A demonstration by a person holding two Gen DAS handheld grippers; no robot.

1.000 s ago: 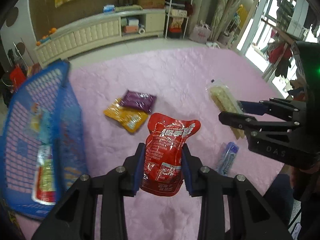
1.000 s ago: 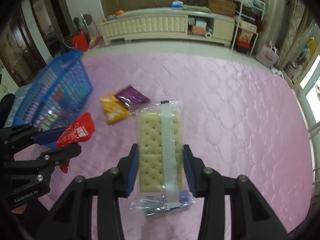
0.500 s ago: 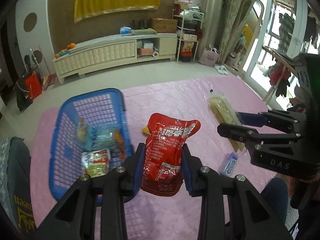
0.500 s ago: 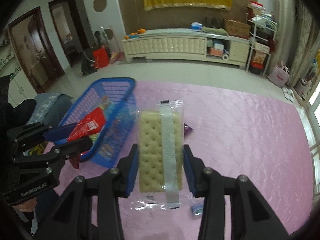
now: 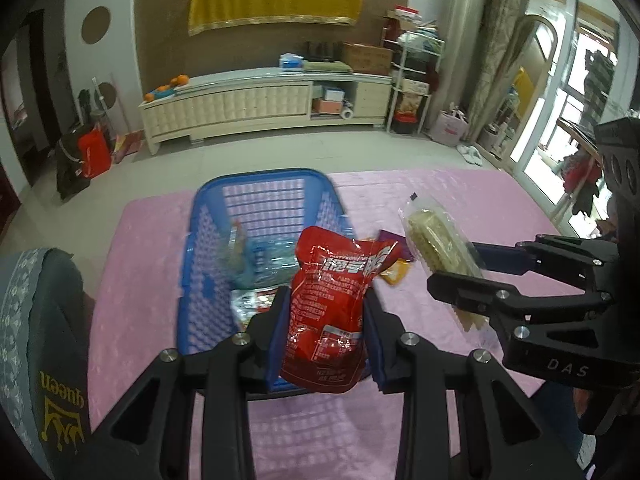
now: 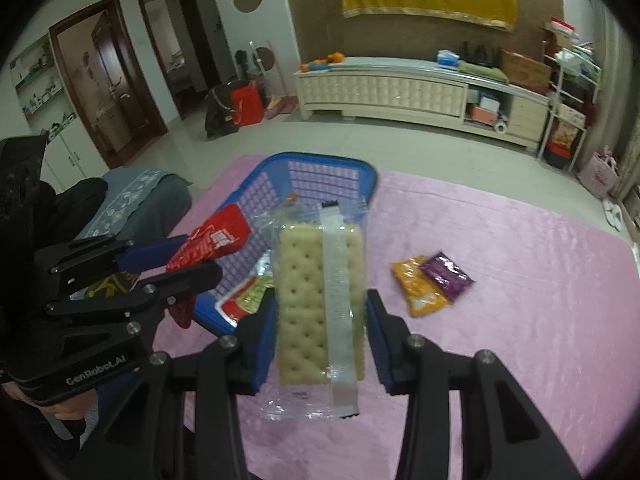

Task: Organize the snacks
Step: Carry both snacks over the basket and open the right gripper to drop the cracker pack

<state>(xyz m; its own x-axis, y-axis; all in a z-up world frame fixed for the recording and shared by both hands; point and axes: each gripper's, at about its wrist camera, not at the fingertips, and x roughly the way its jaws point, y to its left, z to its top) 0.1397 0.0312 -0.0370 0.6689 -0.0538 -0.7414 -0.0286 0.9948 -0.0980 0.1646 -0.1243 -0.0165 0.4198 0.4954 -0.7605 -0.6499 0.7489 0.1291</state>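
Note:
My left gripper [image 5: 325,340] is shut on a red snack pouch [image 5: 332,312] and holds it above the near end of the blue basket [image 5: 208,240]. My right gripper [image 6: 321,338] is shut on a clear cracker pack [image 6: 320,304], held just right of the basket [image 6: 332,164]. The right gripper also shows in the left wrist view [image 5: 476,276], the left one in the right wrist view [image 6: 176,268]. Several snack packs lie inside the basket. An orange packet [image 6: 418,292] and a purple packet [image 6: 446,276] lie on the pink mat.
The pink mat [image 6: 540,280] covers the floor under everything. A grey garment with "queen" print [image 5: 44,360] lies left of the basket. A white cabinet [image 5: 260,104] stands along the far wall across bare tiled floor.
Both grippers have swung left with their packs still held. The basket has come from the left edge to straight ahead, and the orange and purple packets now lie to the right.

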